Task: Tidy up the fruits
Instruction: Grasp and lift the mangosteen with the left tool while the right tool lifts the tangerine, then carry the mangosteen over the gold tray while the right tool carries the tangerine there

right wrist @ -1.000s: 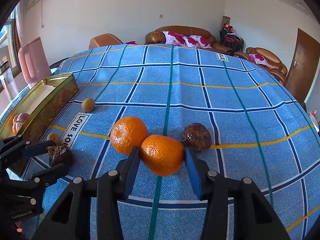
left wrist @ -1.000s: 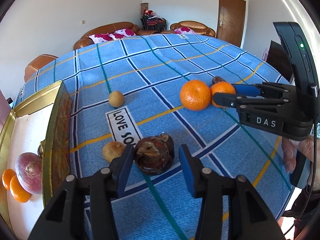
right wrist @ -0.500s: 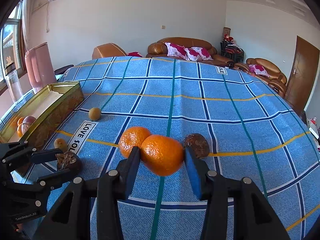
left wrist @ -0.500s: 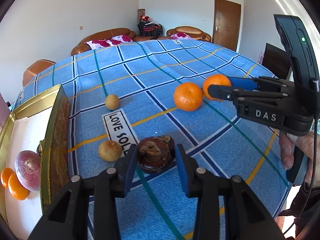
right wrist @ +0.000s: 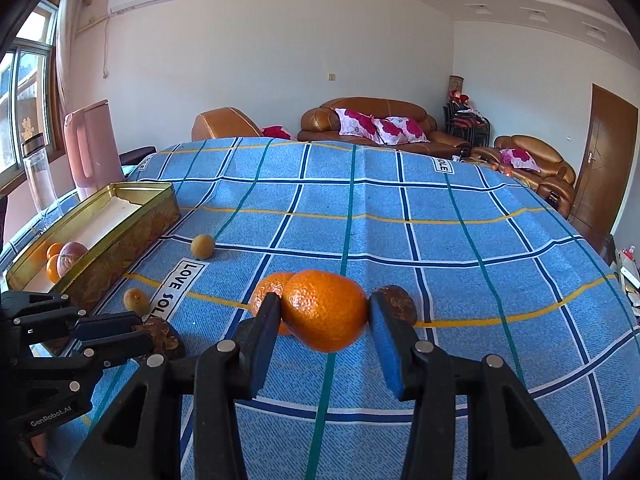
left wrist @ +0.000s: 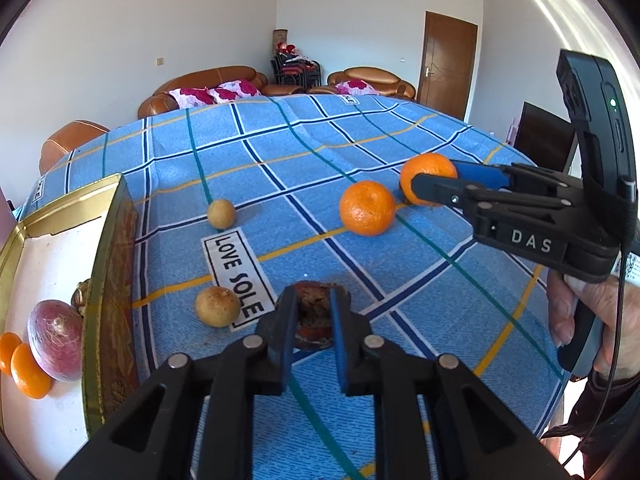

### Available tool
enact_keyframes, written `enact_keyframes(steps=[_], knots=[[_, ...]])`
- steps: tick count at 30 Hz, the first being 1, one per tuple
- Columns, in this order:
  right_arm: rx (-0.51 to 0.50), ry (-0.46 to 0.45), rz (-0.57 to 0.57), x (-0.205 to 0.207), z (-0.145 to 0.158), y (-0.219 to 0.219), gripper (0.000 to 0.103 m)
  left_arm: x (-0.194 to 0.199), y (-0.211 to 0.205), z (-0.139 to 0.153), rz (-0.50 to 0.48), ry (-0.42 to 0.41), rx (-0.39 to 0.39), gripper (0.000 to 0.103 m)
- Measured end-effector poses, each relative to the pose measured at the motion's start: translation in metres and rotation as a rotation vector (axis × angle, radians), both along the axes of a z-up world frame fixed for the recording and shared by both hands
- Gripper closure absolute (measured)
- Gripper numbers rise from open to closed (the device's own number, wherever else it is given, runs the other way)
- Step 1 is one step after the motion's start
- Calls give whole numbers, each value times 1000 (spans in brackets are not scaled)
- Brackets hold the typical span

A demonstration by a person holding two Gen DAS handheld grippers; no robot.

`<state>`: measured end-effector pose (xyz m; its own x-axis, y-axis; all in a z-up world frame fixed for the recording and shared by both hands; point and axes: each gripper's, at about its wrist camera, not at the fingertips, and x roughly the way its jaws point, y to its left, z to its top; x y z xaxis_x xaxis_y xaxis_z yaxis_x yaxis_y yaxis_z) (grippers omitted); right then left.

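My left gripper (left wrist: 314, 312) is shut on a wrinkled dark brown fruit (left wrist: 316, 308) just above the blue checked cloth; it also shows in the right wrist view (right wrist: 160, 336). My right gripper (right wrist: 325, 312) is shut on an orange (right wrist: 324, 310) and holds it above the table; the orange also shows in the left wrist view (left wrist: 426, 178). A second orange (left wrist: 367, 208) lies on the cloth beside it. Another brown fruit (right wrist: 400, 302) lies behind the right finger. Two small tan fruits (left wrist: 221, 213) (left wrist: 217, 306) lie near the gold tin (left wrist: 110, 280).
The gold tin (right wrist: 132, 224) at the left table edge holds two small oranges (left wrist: 24, 364) and a red-purple fruit (left wrist: 54, 344). A pink jug (right wrist: 90, 146) and a clear bottle (right wrist: 38, 180) stand beyond it. Sofas line the far wall.
My left gripper closed on the dark brown fruit. My right gripper lifted its orange off the cloth and both views rose.
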<state>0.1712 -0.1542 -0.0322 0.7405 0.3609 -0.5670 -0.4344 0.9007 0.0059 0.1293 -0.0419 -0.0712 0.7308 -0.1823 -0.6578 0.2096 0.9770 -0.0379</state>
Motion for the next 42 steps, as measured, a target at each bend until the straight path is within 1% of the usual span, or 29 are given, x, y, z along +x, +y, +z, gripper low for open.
enact_keyframes(steps=[1,2,4,6,8,10,12,13,17,22,24,27,32,36,42], knots=[[-2,-2,0,0,0,0,56,0,-1,0,1,1,8,76],[-3,-4,1,-1,0,0,56,2,-4,-1,-2,9,20,59],[-3,-5,2,-1,0,0,56,8,-10,-6,-19,49,53,42],[1,-6,3,-1,0,0,56,10,-15,-9,-26,69,73,42],[5,-4,4,-1,-1,-1,56,12,-18,-11,-27,78,90,40],[5,-2,6,-1,-1,0,56,12,-17,-11,-21,79,91,42],[2,-5,9,-1,0,0,56,13,-15,-11,-16,82,79,59],[0,-7,11,-2,0,0,56,13,-14,-11,-24,84,70,60],[6,-13,11,-3,0,-1,56,11,-14,-11,-30,77,73,61],[15,-30,17,-6,2,-3,56,6,-9,-7,-33,48,40,65],[18,-39,23,-8,3,-2,56,3,-7,-4,-23,26,34,65],[24,-51,29,-10,4,-3,56,-2,-10,-1,-22,-5,50,65],[42,-81,46,-17,8,-5,56,-13,-11,7,4,-83,63,65],[45,-105,54,-20,10,-5,56,-19,-7,19,22,-142,29,65],[49,-133,65,-25,13,-4,56,-22,2,31,62,-207,-5,65]])
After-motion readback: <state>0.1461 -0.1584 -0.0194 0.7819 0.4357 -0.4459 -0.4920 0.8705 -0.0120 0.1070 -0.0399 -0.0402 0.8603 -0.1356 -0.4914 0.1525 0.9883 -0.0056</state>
